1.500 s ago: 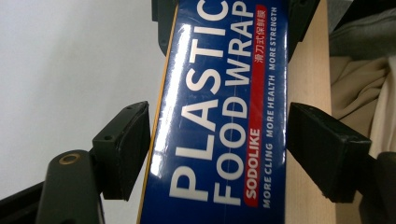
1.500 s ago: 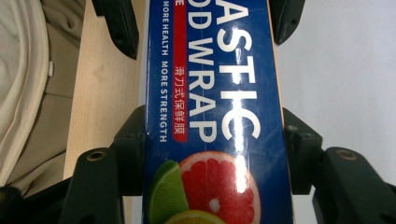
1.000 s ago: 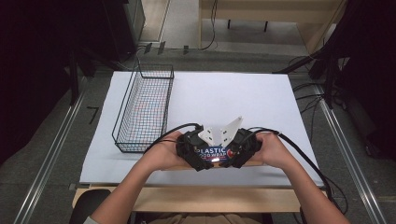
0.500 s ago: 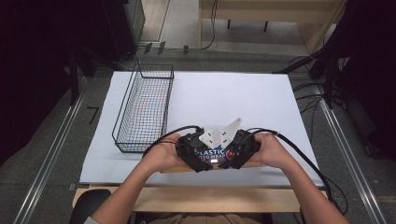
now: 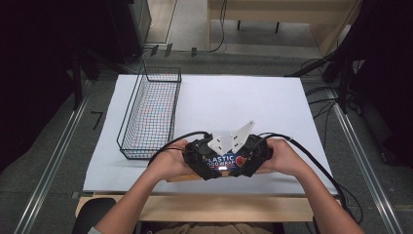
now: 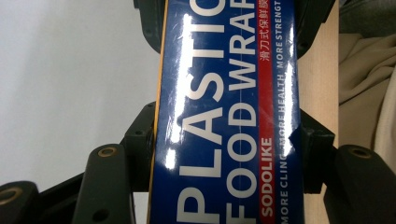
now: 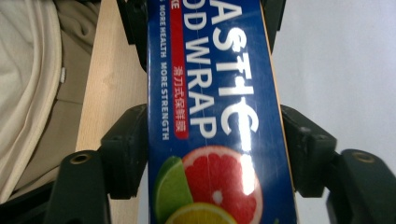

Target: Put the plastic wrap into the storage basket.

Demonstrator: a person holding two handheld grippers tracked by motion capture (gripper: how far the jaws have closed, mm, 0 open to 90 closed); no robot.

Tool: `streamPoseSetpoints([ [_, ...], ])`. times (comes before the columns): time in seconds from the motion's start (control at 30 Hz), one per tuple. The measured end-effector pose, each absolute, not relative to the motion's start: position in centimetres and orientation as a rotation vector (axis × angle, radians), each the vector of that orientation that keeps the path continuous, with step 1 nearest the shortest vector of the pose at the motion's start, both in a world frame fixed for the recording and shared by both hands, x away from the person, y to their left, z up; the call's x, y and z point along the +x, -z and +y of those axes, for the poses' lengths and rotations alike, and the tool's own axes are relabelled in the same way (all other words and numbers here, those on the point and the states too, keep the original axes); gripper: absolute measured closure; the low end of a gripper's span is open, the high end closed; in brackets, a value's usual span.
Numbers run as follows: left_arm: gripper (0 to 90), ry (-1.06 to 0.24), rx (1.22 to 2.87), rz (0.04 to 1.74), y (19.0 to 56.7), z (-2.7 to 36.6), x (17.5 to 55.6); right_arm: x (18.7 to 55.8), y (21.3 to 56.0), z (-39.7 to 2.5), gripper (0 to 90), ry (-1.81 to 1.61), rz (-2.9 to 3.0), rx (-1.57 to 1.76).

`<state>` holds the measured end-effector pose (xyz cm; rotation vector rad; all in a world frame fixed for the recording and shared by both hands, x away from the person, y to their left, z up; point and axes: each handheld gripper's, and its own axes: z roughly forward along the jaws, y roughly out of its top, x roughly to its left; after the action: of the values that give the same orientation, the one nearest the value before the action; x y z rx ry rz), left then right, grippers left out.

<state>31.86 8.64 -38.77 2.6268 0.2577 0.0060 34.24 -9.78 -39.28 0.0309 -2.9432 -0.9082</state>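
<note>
A long blue box of plastic food wrap [image 5: 223, 161] is held level near the table's front edge, one end in each gripper. My left gripper [image 5: 198, 158] is shut on its left end, and in the left gripper view the box [image 6: 224, 112] runs up between the black jaws with white lettering. My right gripper [image 5: 254, 155] is shut on the right end, where the box [image 7: 210, 116] shows printed citrus slices. Both grippers face each other, almost touching, with their grey plates [image 5: 231, 139] above.
A black wire basket [image 5: 151, 112] stands on the left of the white table cover [image 5: 243, 102]. The bare wooden table edge [image 5: 195, 207] runs along the front. Dark equipment and cables line the floor at both sides.
</note>
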Motion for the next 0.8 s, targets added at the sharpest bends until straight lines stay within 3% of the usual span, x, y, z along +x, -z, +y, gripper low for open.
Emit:
streamPoseSetpoints([
  [0.5, 40.2, 0.009, 2.628, 0.301, 38.7, 9.0, 32.0, 34.5, 38.0, -11.3, 23.8, 0.956, -2.962, -0.039],
  [0.8, 40.2, 0.015, 2.629, 0.333, 38.5, 9.4, 32.2, 34.5, 36.6, -13.2, 23.6, 1.044, -2.976, -0.099],
])
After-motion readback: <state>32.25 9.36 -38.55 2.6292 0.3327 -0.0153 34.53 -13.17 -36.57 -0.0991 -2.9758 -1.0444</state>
